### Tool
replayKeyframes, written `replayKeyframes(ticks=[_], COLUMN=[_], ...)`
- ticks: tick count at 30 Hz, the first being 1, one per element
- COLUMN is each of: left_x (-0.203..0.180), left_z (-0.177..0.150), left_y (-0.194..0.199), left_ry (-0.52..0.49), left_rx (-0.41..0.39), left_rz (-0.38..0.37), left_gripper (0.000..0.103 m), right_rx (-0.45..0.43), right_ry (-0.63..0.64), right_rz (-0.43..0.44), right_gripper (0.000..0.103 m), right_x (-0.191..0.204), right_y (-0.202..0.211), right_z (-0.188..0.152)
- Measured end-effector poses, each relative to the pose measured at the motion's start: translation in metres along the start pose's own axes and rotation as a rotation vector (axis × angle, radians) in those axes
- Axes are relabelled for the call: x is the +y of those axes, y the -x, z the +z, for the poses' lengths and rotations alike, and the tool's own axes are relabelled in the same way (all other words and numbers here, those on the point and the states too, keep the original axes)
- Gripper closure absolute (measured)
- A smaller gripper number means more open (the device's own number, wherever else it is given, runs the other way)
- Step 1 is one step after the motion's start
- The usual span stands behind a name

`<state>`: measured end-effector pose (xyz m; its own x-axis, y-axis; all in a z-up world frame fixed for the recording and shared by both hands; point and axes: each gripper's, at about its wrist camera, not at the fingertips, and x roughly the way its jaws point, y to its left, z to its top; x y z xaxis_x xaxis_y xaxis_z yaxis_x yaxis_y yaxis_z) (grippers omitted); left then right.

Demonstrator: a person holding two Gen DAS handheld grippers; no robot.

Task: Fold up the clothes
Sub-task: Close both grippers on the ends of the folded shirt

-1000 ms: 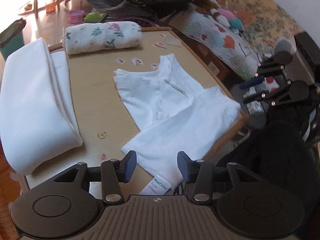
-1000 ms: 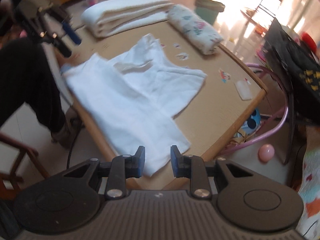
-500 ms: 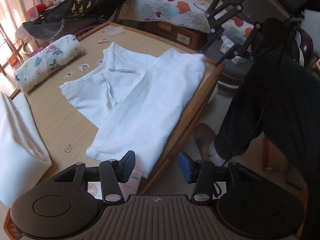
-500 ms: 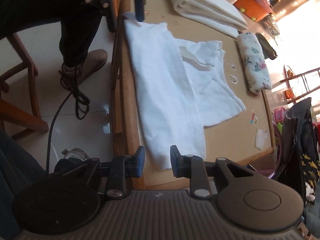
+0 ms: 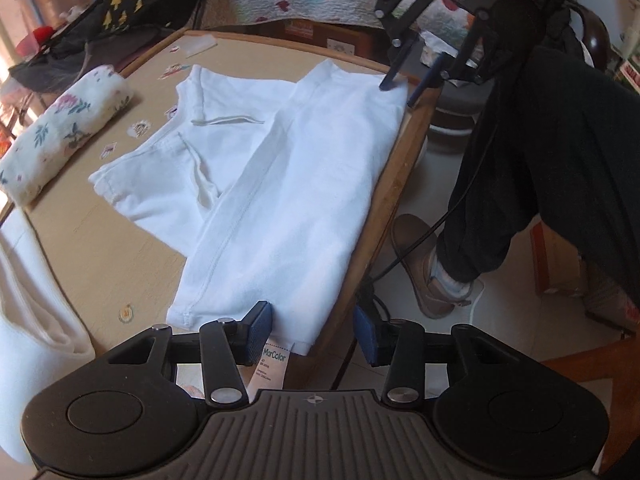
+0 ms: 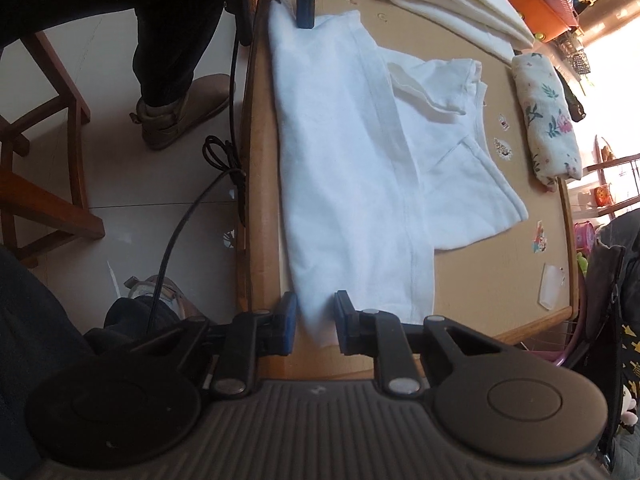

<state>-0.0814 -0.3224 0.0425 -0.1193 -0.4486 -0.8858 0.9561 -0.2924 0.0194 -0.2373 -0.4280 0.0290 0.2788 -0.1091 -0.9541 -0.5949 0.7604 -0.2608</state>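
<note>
A white T-shirt (image 5: 304,184) lies on the tan table (image 5: 112,248), one side folded over along the table's wooden edge. My left gripper (image 5: 314,334) points down over the hem corner with the label; its jaws are closing with that corner between them, the pads clear of the cloth. In the right wrist view the left gripper (image 6: 276,4) sits at the far corner. My right gripper (image 6: 316,322) hangs over the opposite corner of the T-shirt (image 6: 352,168), jaws closing around the cloth that lies flat between them. The left wrist view shows the right gripper (image 5: 401,92) at the far end.
A folded white blanket (image 5: 24,320) and a rolled floral cloth (image 5: 60,128) lie along the table's other side. A person's dark-trousered leg (image 5: 540,168) and brown shoe (image 5: 428,280) stand beside the table edge, with a cable (image 6: 180,224) and wooden chair (image 6: 48,184) on the floor.
Both grippers have rolled and sunk toward the shirt's two corners along the table edge. Each pair of jaws is narrower than before, and a shirt corner now lies between them.
</note>
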Motion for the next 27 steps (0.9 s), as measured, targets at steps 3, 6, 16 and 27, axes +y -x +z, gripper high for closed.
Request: replayKeyframes(ticks=[3,6,16,27], left_x=[0.004,0.007,0.003,-0.002], left_z=[0.000,-0.001,-0.002,-0.010], left_y=[0.001,0.002,0.004,0.022], left_ry=[-0.005,-0.014,-0.029,-0.018], left_rx=[-0.009,-0.015,-0.020,-0.050], left_rz=[-0.021,-0.051,-0.063,-0.066], left_gripper=[0.062,0.068,0.079,0.097], right_rx=[0.001,0.002,0.005,-0.046], right_ry=[-0.017,-0.043,-0.076,-0.156], right_rz=[0.013,0.025,0.020,0.066], right_gripper=[0.085,0.086,0.095,0.096], right_x=[-0.002,-0.005,-0.008,-0.012], right_y=[-0.003,-0.004,-0.002,0.027], right_z=[0.000,0.000,-0.001,-0.008])
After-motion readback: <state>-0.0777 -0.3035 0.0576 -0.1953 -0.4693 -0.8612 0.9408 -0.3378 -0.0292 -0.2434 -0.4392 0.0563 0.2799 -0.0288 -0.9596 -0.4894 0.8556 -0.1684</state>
